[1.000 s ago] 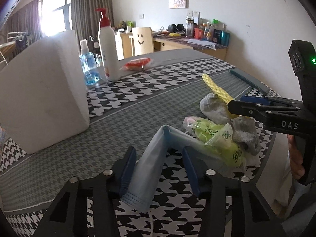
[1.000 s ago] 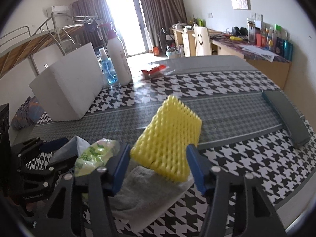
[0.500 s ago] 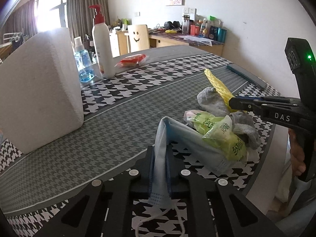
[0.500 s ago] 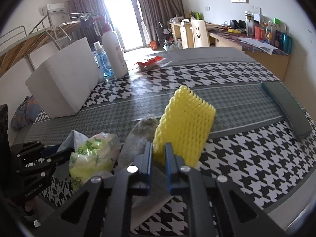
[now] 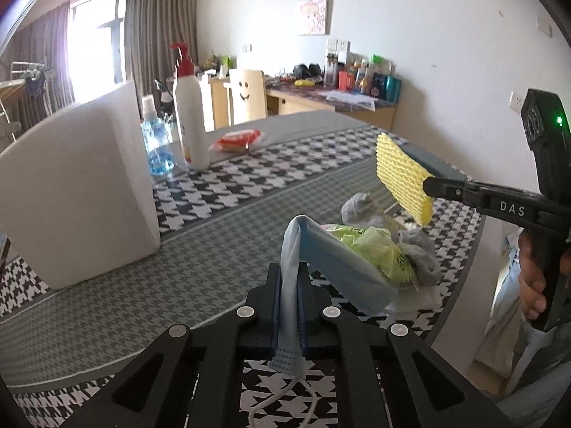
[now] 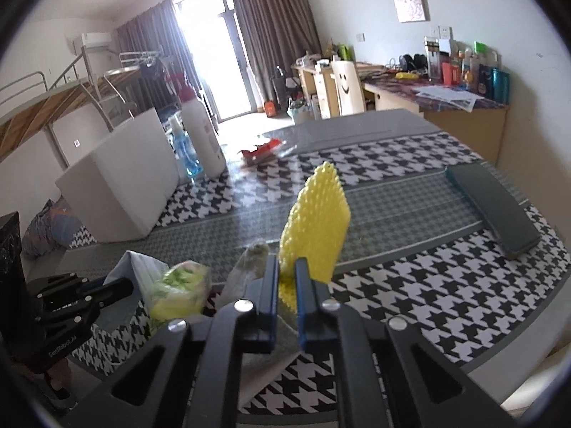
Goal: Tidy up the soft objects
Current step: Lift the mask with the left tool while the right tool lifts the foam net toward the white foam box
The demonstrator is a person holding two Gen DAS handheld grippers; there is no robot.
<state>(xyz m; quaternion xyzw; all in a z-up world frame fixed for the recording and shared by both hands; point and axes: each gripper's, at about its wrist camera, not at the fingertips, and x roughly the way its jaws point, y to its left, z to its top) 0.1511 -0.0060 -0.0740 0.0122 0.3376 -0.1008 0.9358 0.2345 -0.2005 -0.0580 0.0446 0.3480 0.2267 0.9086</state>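
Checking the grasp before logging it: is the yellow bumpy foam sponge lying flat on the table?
No, the yellow bumpy foam sponge is clamped in the right gripper, clear of the table.

Two close wrist views, shared table (image 5: 221,249)

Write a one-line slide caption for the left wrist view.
Left gripper pinches a blue face mask while the right gripper lifts a yellow foam net above the sock pile.
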